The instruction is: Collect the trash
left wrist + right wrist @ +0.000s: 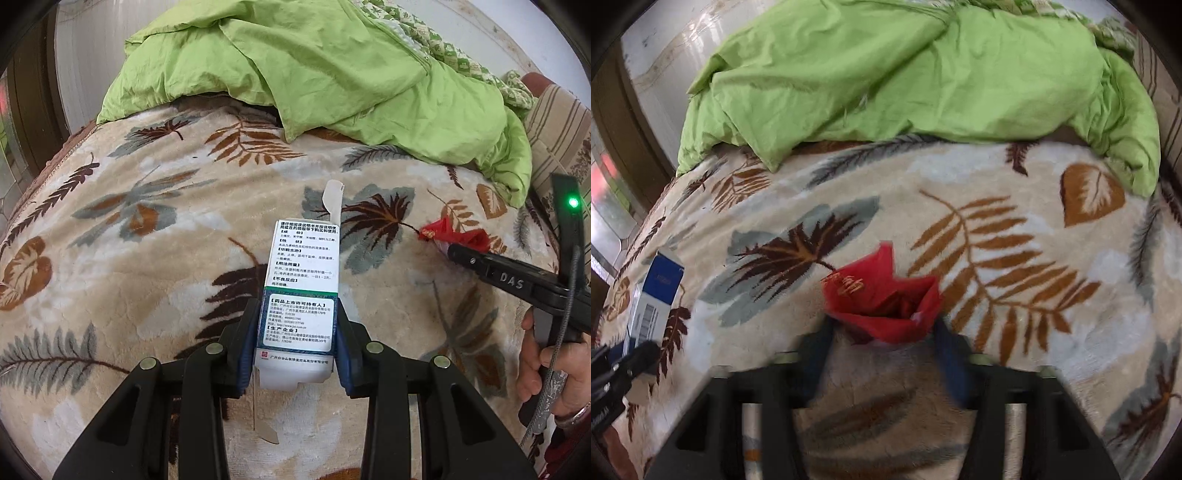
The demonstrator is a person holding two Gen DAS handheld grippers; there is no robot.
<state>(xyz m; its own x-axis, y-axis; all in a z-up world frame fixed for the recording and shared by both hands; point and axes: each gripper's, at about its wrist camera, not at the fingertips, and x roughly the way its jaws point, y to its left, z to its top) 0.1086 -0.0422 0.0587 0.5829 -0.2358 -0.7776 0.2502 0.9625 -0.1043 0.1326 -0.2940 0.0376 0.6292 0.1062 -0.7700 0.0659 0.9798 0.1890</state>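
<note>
Left gripper (297, 332): clamping a white-and-green printed medicine box (303, 280), cardboard, end flaps open, above the bed (110, 240). Right gripper (882, 328): fingers lying either side of a crumpled red wrapper (882, 299) on the bed right of the box; grip blurred, cannot tell. Leaf-patterned plush blanket (997, 240) is covering the bed; rumpled green quilt (295, 66) lying beyond the box.

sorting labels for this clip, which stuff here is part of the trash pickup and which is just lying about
Part of the job:
- medicine box, clamped in the left tongs
- red wrapper, between the fingers of the right tongs, grip unclear

Just lying about:
- leaf-pattern blanket
- green duvet
- striped cushion
</note>
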